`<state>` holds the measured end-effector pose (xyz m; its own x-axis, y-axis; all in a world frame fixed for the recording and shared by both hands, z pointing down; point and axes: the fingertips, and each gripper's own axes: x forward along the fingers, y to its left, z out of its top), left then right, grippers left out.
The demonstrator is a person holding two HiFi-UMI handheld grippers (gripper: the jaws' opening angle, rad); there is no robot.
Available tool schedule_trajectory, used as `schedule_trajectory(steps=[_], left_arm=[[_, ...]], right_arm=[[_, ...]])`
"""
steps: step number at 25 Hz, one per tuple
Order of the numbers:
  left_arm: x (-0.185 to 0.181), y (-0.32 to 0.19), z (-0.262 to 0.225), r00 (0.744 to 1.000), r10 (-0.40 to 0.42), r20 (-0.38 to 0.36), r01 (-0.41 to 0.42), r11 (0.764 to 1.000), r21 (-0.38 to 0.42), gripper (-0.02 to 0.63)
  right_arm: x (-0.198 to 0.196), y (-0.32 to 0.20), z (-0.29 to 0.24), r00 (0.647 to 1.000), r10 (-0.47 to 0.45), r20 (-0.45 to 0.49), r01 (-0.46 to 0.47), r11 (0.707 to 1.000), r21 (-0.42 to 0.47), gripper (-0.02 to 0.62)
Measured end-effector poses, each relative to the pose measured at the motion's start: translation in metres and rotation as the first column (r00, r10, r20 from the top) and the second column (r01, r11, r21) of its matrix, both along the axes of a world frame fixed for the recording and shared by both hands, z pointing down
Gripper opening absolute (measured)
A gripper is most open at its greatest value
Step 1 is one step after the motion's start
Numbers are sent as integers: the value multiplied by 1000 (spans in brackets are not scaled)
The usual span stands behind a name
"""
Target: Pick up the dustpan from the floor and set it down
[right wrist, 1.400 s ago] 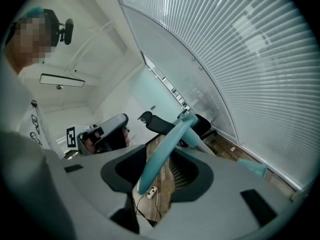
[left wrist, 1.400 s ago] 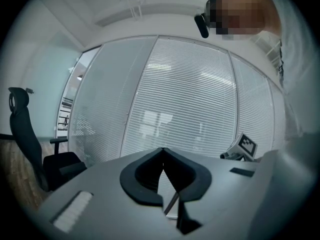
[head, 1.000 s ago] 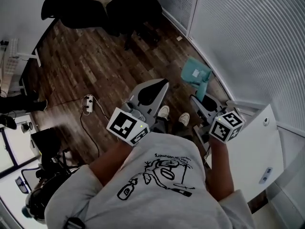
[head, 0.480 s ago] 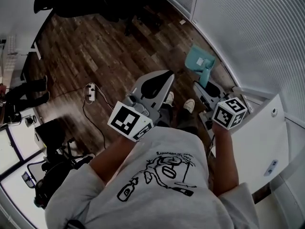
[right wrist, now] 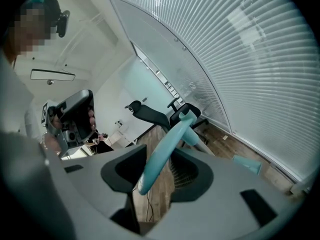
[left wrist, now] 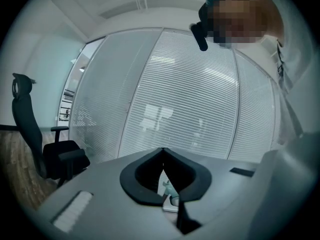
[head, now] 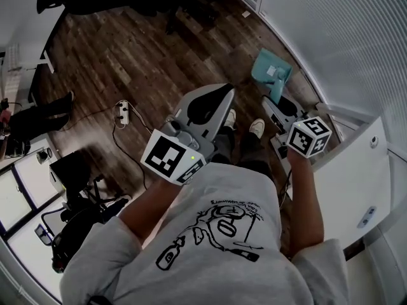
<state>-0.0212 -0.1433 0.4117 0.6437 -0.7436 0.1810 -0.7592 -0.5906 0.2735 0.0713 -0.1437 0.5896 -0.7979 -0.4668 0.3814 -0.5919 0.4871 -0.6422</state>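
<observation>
At the left, the left gripper [left wrist: 163, 154] is seen with its jaws pressed together at the tips, with nothing pinched between them. Further right, the right gripper [right wrist: 159, 159] is clamped on the teal handle [right wrist: 167, 144] of the dustpan [head: 271, 72]. The pan is held out ahead of those jaws, over the wooden floor [head: 127, 62], beside the slatted blinds [head: 343, 37].
</observation>
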Motion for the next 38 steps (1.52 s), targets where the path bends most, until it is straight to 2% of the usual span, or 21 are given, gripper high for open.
schedule_trajectory(steps=[12, 38], left_arm=[[1, 1, 10, 1000, 1, 0, -1, 1000, -20, 2], [-1, 5, 32, 1000, 5, 17, -3, 998, -69, 2]], right_arm=[[4, -15, 51, 1000, 20, -2, -20, 1000, -7, 132], [14, -28, 155, 998, 45, -37, -49, 992, -116, 129]])
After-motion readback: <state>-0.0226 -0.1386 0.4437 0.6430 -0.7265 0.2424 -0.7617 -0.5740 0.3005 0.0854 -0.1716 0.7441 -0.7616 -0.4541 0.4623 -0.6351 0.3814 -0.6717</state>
